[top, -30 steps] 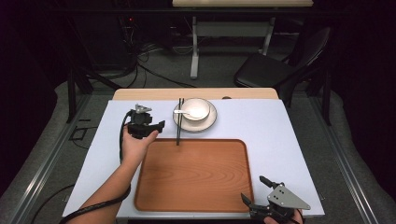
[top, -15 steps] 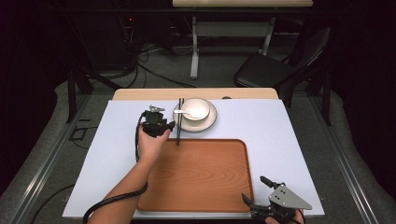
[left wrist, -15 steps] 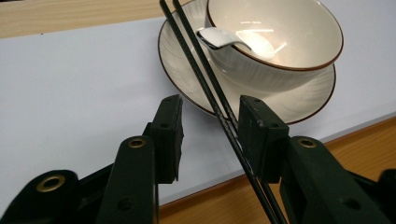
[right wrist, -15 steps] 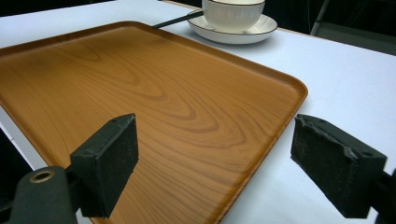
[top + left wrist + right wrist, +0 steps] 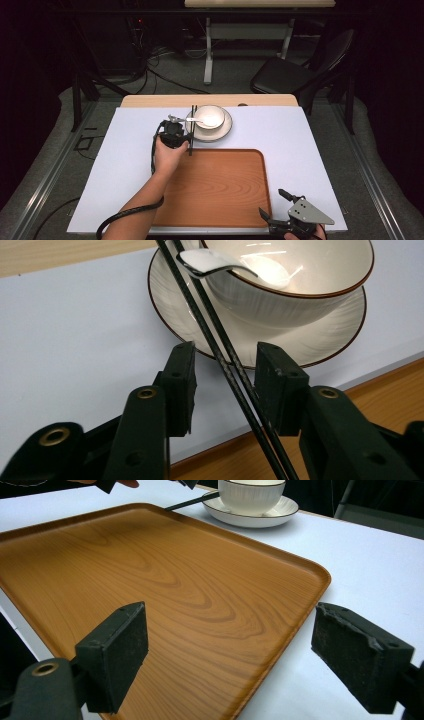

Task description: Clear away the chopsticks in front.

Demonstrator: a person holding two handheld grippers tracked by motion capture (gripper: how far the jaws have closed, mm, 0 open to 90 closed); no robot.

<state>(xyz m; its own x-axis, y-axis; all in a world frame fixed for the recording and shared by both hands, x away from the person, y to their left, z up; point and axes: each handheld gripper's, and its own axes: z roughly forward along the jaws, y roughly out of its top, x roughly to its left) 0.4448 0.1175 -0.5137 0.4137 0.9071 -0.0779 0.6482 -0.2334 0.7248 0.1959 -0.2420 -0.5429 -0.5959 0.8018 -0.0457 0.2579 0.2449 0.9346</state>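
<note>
A pair of black chopsticks [image 5: 192,131] lies across the left rim of a white saucer [image 5: 223,132] and onto the far edge of a wooden tray [image 5: 215,186]. A white bowl [image 5: 210,118] with a spoon [image 5: 181,120] stands on the saucer. My left gripper [image 5: 176,134] is down at the chopsticks [image 5: 235,377]. Its jaws have just been closing, with the chopsticks between the pads [image 5: 181,382], a gap showing on each side. My right gripper [image 5: 281,206] rests open at the tray's near right corner, with nothing between its pads [image 5: 116,652].
A pale sheet [image 5: 310,150] covers the table. A strip of bare wood [image 5: 150,101] shows along the far edge. Beyond the table stand a black chair [image 5: 295,70] and table legs. The tray [image 5: 165,585] holds nothing.
My left hand moved right and down to the chopsticks. Its jaws narrowed around them. The right gripper stayed put.
</note>
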